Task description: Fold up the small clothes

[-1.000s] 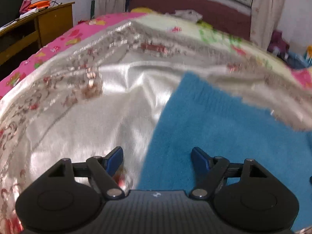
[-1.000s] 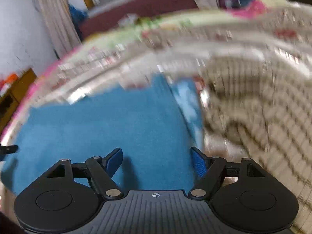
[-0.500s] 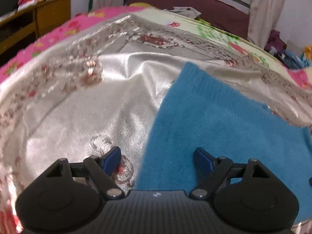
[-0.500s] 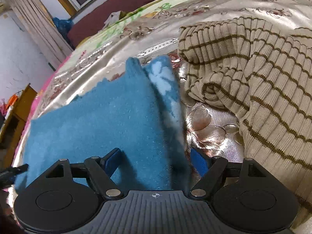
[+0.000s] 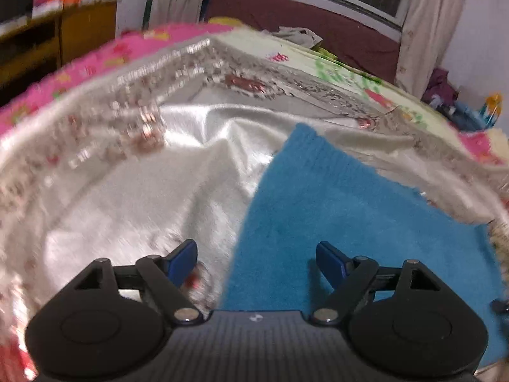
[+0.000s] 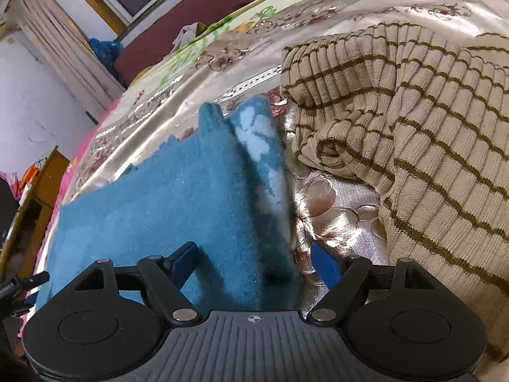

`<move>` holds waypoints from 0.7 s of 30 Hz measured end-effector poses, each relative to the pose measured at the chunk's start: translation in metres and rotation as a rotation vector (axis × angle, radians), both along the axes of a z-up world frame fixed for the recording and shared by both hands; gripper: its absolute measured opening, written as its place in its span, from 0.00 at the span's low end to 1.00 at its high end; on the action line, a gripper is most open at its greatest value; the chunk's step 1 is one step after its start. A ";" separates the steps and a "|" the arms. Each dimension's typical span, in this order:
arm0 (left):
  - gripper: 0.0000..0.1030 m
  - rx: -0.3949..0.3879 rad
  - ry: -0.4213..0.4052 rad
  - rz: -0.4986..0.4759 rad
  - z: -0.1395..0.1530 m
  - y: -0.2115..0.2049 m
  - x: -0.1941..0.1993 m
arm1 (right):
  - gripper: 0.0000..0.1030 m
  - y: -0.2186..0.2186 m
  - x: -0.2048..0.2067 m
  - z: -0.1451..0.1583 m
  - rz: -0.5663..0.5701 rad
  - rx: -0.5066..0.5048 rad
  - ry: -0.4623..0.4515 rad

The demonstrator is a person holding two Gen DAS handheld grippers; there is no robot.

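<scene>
A small blue fleece garment [image 5: 337, 219] lies flat on a silvery satin bedspread [image 5: 143, 191]. My left gripper [image 5: 256, 261] is open, its fingers straddling the garment's left edge near the front corner. In the right wrist view the same garment [image 6: 165, 203] shows a right edge folded up, with pale flower print [image 6: 257, 146]. My right gripper [image 6: 254, 262] is open and straddles that right edge. Neither gripper holds cloth.
A beige ribbed sweater with brown stripes [image 6: 413, 127] lies bunched just right of the blue garment. A wooden cabinet [image 5: 47, 47] stands left of the bed. A dark red headboard [image 5: 318, 31] and curtains are at the far end.
The left wrist view has lifted and drawn back slightly, with motion blur. The right gripper holds almost the same place as half a second ago. Both stay open.
</scene>
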State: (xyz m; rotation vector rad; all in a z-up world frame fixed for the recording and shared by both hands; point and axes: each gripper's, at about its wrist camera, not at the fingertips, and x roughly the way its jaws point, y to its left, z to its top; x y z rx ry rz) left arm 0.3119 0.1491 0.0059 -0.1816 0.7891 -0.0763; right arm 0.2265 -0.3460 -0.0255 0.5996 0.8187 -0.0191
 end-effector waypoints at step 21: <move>0.89 -0.193 0.116 -0.141 -0.029 0.001 0.019 | 0.83 -0.007 -0.005 -0.014 0.056 0.191 -0.037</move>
